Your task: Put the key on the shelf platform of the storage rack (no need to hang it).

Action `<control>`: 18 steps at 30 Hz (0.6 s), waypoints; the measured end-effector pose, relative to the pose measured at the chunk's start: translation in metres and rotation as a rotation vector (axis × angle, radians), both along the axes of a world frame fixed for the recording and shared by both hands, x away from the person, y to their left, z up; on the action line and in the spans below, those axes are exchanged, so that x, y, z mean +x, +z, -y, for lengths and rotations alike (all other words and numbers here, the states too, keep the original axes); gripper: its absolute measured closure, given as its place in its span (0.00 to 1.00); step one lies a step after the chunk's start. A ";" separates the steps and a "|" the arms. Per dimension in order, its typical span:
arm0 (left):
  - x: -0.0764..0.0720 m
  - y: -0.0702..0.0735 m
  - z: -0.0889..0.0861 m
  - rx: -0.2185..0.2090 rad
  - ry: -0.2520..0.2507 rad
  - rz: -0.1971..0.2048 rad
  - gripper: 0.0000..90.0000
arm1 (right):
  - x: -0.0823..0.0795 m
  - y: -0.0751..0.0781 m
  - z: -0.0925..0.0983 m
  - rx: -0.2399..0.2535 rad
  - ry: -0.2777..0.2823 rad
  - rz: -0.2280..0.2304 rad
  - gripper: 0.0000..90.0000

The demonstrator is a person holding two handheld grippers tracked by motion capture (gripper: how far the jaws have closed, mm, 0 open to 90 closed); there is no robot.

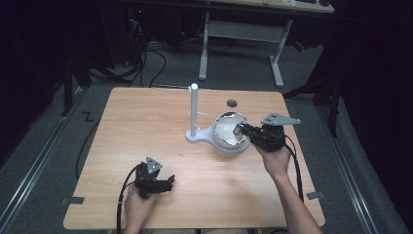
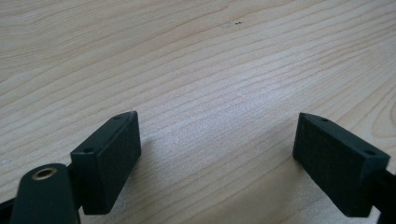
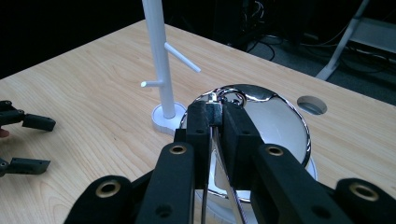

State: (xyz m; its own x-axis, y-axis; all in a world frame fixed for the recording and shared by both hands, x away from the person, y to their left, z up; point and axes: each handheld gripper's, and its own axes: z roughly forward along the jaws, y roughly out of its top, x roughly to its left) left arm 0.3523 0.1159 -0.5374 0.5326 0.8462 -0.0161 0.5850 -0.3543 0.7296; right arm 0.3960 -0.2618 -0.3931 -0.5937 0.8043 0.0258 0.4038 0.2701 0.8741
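Observation:
A shiny metal bowl (image 1: 225, 130) stands right of centre on the wooden table (image 1: 146, 122), touching the base of a white peg stand (image 1: 194, 109). My right gripper (image 1: 239, 129) comes in from the right and is shut on the bowl's near rim. In the right gripper view the two jaws of the right gripper (image 3: 215, 114) pinch the thin rim of the bowl (image 3: 275, 116), with the stand (image 3: 159, 60) just behind. My left gripper (image 1: 170, 181) rests near the front left edge. The left gripper (image 2: 217, 154) is open over bare wood.
A round cable hole (image 1: 232, 103) lies in the table behind the bowl. Beyond the far edge stands a white desk frame (image 1: 241, 31) with cables on the dark floor. The left gripper (image 3: 39, 142) shows far off in the right gripper view.

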 end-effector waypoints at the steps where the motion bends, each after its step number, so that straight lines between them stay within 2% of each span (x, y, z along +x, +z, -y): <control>1: 0.000 0.000 0.000 0.001 0.000 -0.001 0.17 | 0.001 0.000 0.000 -0.002 0.004 0.003 0.91; 10: 0.000 0.000 0.000 0.000 0.000 0.000 0.17 | 0.012 0.003 -0.006 -0.017 0.007 0.000 0.91; 18: 0.000 0.000 0.000 0.000 0.000 0.000 0.17 | 0.030 -0.006 -0.017 -0.034 0.004 -0.036 0.91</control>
State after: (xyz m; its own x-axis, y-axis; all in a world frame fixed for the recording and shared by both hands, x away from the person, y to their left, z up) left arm 0.3524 0.1160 -0.5374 0.5325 0.8463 -0.0166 0.5852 -0.3539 0.7296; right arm 0.4257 -0.2452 -0.3993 -0.5958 0.8029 0.0197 0.4335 0.3008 0.8495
